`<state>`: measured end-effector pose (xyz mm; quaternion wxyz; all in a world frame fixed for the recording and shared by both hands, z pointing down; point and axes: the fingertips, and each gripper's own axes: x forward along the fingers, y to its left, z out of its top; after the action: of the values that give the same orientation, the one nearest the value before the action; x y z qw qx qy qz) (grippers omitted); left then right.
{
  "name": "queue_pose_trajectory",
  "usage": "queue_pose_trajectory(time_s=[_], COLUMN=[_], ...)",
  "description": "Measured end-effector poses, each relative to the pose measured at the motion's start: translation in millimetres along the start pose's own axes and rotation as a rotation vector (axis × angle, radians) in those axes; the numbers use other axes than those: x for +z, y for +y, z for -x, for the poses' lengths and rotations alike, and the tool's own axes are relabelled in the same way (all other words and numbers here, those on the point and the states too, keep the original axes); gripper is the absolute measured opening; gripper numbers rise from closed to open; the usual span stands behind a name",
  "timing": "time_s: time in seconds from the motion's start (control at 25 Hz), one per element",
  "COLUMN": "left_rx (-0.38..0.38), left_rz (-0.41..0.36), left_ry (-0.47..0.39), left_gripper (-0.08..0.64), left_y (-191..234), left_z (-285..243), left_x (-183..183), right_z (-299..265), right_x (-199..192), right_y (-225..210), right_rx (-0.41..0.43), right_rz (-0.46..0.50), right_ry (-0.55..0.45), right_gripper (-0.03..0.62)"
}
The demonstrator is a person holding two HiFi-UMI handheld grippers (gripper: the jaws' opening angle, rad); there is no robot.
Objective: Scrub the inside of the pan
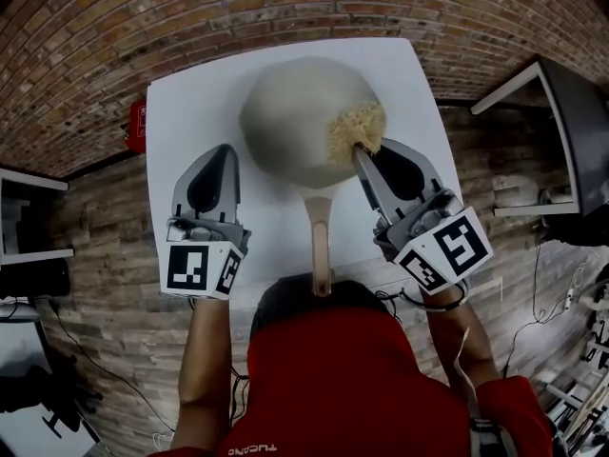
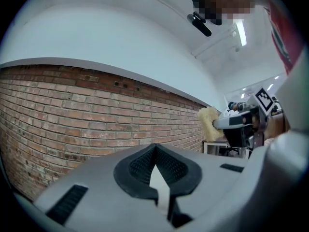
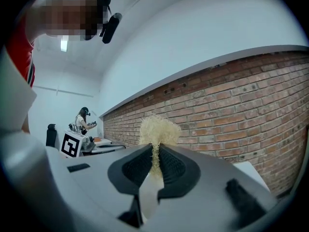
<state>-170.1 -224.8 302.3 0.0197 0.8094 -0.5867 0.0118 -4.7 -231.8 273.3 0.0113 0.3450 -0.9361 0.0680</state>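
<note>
Two grippers flank the pan [image 1: 295, 112] on the table [image 1: 186, 112]: your right gripper [image 1: 362, 155] clamps the scrubber [image 1: 357, 129] at the pan's right rim. Your left gripper [image 1: 226, 152] is closed, empty, just left of the pan.

Wears a red top [image 1: 333, 379] with pale lettering across it and a red sleeve [image 1: 514, 409] on the right arm. Shows a left gripper [image 1: 226, 150] and a right gripper [image 1: 360, 153], both of grey plastic, with tapering jaws, dark teardrop inlays and black ribbed pads [image 2: 140, 167]. Bears on each a white cube [image 1: 202, 268] printed with black square markers.
</note>
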Motion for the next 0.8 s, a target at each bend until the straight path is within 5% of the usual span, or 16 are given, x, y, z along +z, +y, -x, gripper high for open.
queue_pose_trajectory(time_s=[0.44,0.8], left_rx=[-0.046,-0.016], left_rz=[0.034,0.066], left_ry=[0.086,0.169], left_gripper=[0.012,0.012], left_y=[38.0,50.0], left_z=[-38.5,-59.7], left_x=[-34.0,-61.4], right_z=[-51.3,-82.4], right_x=[-14.4,-45.2], right_y=[-7.7,-36.0], right_rx=[-0.039,-0.06], right_rz=[0.025,-0.05], right_ry=[0.071,0.19], right_gripper=[0.051,0.05])
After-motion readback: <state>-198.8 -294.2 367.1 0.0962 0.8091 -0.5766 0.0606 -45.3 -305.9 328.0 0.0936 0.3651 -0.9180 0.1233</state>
